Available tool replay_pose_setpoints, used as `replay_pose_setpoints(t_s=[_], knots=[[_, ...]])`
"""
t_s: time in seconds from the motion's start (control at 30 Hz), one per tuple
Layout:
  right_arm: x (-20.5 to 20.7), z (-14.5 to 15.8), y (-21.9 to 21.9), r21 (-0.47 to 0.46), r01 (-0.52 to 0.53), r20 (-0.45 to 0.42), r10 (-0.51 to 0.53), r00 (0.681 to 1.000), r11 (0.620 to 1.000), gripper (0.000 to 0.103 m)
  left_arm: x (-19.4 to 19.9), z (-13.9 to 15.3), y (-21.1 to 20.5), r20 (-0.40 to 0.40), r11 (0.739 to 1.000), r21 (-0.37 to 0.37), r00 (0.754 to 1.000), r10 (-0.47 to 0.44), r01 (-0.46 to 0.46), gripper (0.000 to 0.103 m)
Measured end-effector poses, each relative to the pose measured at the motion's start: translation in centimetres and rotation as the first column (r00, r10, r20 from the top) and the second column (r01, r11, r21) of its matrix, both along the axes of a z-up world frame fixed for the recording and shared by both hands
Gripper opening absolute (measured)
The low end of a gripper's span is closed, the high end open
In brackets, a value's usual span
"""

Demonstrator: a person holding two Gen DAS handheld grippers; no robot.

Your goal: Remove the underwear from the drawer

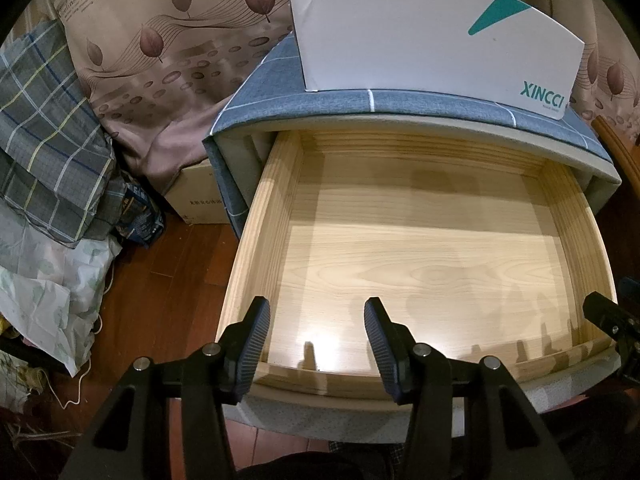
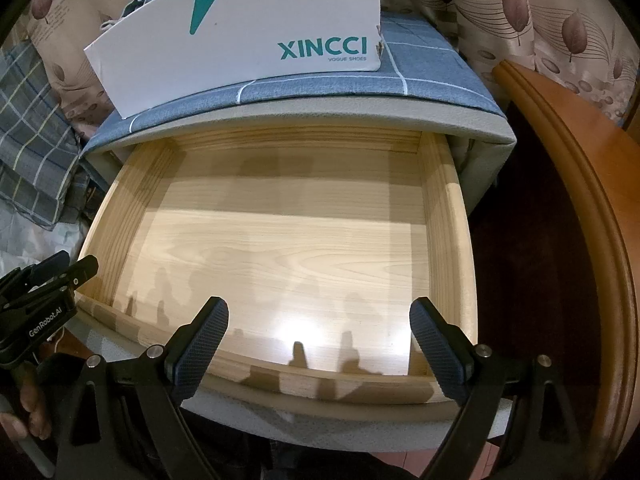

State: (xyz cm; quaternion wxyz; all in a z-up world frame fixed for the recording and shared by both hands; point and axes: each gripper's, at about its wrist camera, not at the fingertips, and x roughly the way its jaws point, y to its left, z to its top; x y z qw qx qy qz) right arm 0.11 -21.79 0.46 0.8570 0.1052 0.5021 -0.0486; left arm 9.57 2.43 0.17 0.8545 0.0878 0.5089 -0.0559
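Two grippers of mine hang over one pulled-out drawer, and neither holds anything. Starting at the left of the left wrist view: a heap of checked bedding (image 1: 52,132) fills the upper left, with a leaf-print curtain (image 1: 160,40) behind it and a cardboard box (image 1: 200,196) on the floor beside the cabinet. Toward the centre, my left gripper (image 1: 316,332) sits at the bottom of the frame over the near rim, its jaws apart with only bare wood between them. The drawer (image 1: 264,216) takes up the middle, and its pale wooden floor shows no cloth anywhere I can see. Above it, at top centre, a white shoe box (image 1: 400,40) stands on the blue checked cabinet top (image 1: 440,102); some fabric peeps over its upper edge, but I cannot tell what it is. At the far right edge a tip of my right gripper (image 1: 612,320) pokes in.

In the right wrist view, my right gripper (image 2: 320,328) is at the bottom centre, jaws wide apart and empty, and a wooden bed frame (image 2: 580,184) curves down the right side.

So the underwear is in neither view; by my reckoning the drawer is already emptied, or the garment lies somewhere I cannot see. Such a thing should be light, soft and limp, neither fragile nor slippery, so I would pinch a bunched fold or the waistband and lift straight up.
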Motion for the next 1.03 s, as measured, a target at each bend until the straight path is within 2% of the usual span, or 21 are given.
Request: replay_pose_setpoints(t_s=[1.03], knots=[[0.02, 0.02, 0.03, -0.001, 0.001, -0.001, -0.001, 1.000, 1.000, 0.091, -0.09, 0.25, -0.27, 0.016, 1.000, -0.001, 1.000, -0.017, 0.017, 0.050]])
